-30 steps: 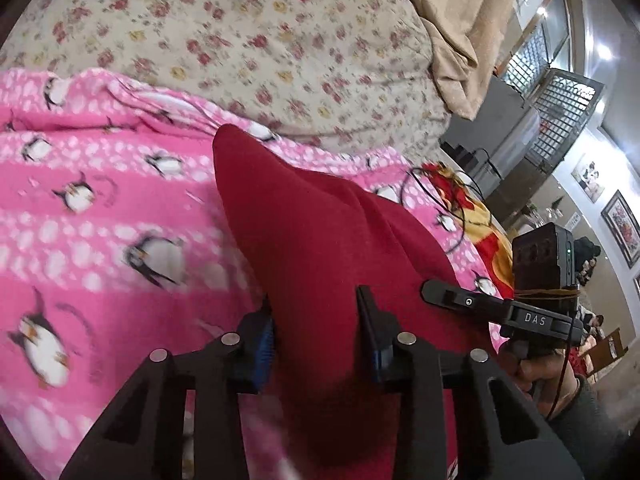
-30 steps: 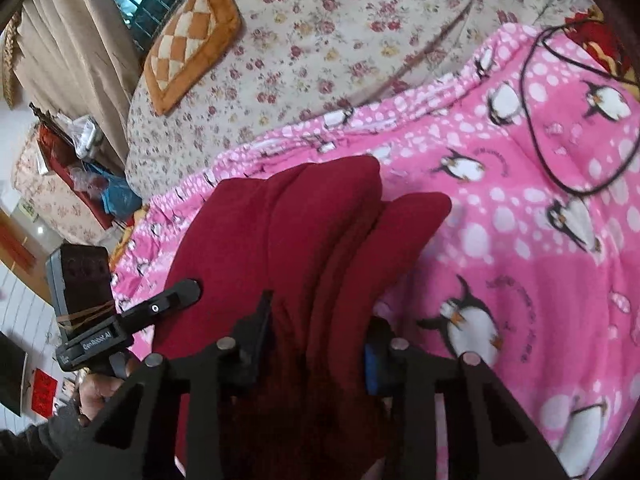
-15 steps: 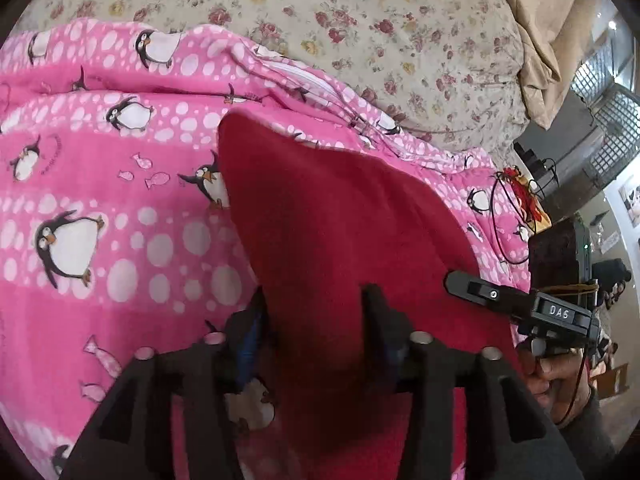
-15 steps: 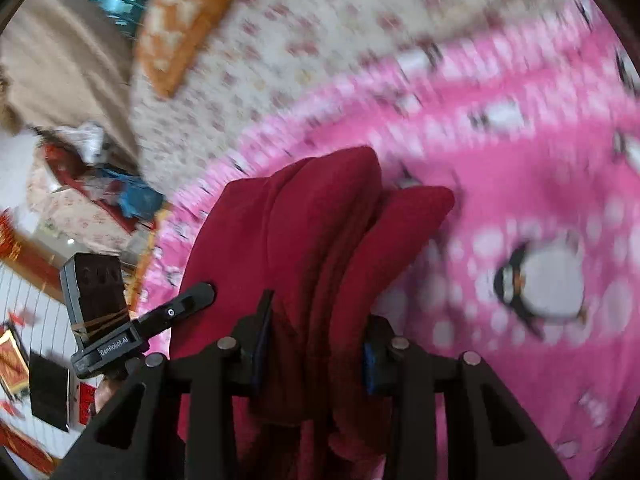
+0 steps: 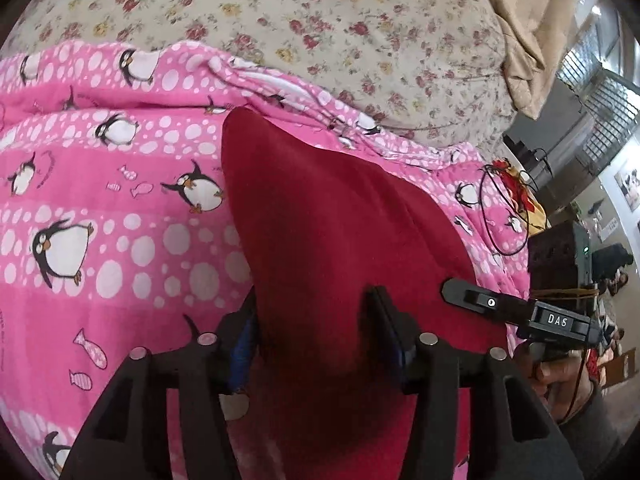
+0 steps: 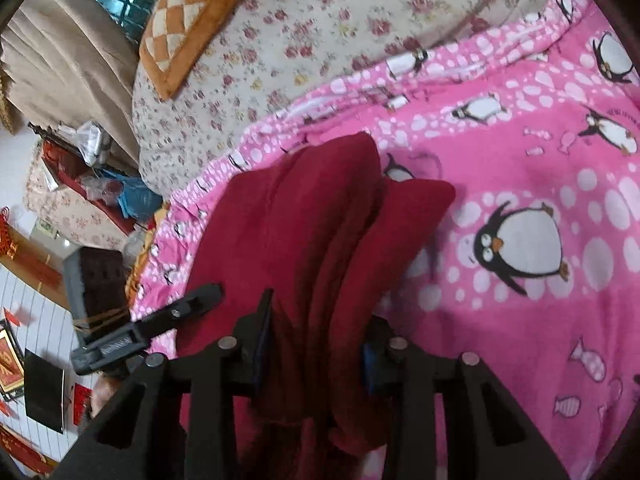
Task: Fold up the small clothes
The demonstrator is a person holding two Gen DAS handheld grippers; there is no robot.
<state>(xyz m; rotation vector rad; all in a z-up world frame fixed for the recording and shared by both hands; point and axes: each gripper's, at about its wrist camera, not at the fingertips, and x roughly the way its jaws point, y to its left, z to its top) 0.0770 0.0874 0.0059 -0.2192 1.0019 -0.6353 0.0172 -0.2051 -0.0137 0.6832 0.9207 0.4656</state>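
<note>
With my left tongs (image 5: 316, 336) and right tongs (image 6: 316, 344) each clamped on the soft dark-red fleece garment (image 5: 336, 216) held over the pink penguin-print blanket (image 5: 100, 200), I'm mid-fold, I judge; next, lay it flat.

Garment (image 5: 320, 232) between the left gripper's (image 5: 316, 332) fingers: solid dark red. Same red between the right gripper's (image 6: 316, 344) fingers. Both grippers black, blue pads (image 5: 243, 340) inside the fingers. Blanket (image 5: 100, 208) under and either side of the fingers: pink, white dots, black-and-white penguins, small fish. Bedcover (image 5: 320, 20) beyond the fingertips: cream with red and yellow flowers. Cushion (image 6: 188, 20) far left of the right fingers: orange, cream diamond checks.
</note>
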